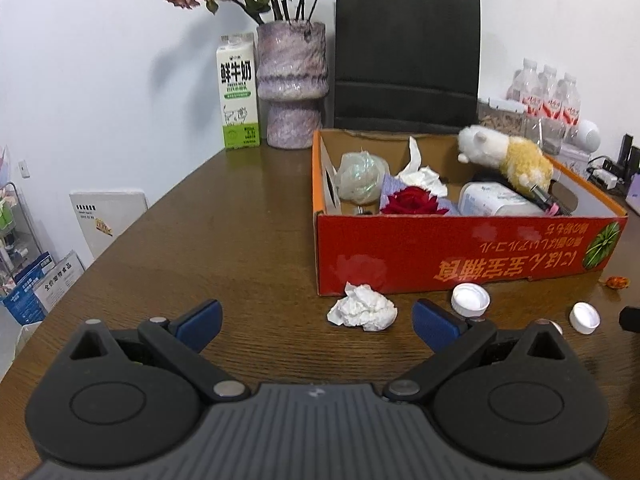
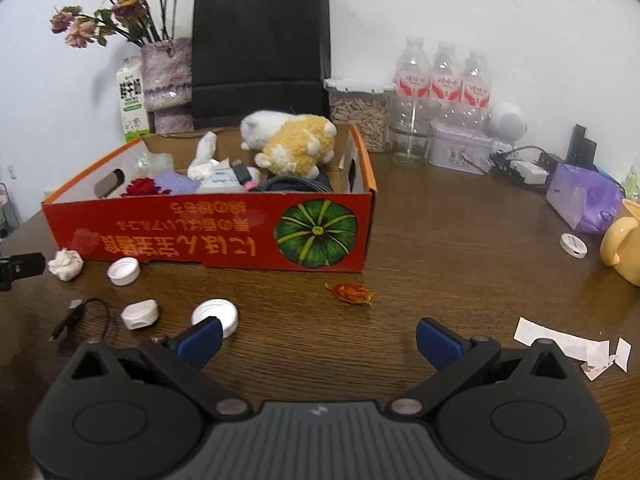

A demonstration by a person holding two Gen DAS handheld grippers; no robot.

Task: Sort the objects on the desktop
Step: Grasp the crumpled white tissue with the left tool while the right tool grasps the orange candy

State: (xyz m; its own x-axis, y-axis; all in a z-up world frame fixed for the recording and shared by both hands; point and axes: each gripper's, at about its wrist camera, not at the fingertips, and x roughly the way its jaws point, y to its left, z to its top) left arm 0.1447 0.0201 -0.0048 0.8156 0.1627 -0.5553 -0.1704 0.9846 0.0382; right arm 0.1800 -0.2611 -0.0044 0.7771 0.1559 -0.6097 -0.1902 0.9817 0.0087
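A red cardboard box on the brown table holds a plush toy, a red rose, tissues and other items. In front of it lie a crumpled tissue, white caps, a small white case, a black cable and an orange candy. My left gripper is open and empty, just left of the tissue. My right gripper is open and empty, its left finger overlapping a cap.
A milk carton, vase of dried flowers and black paper bag stand at the back. Water bottles, a tin, purple pack, yellow mug and torn paper scraps are on the right.
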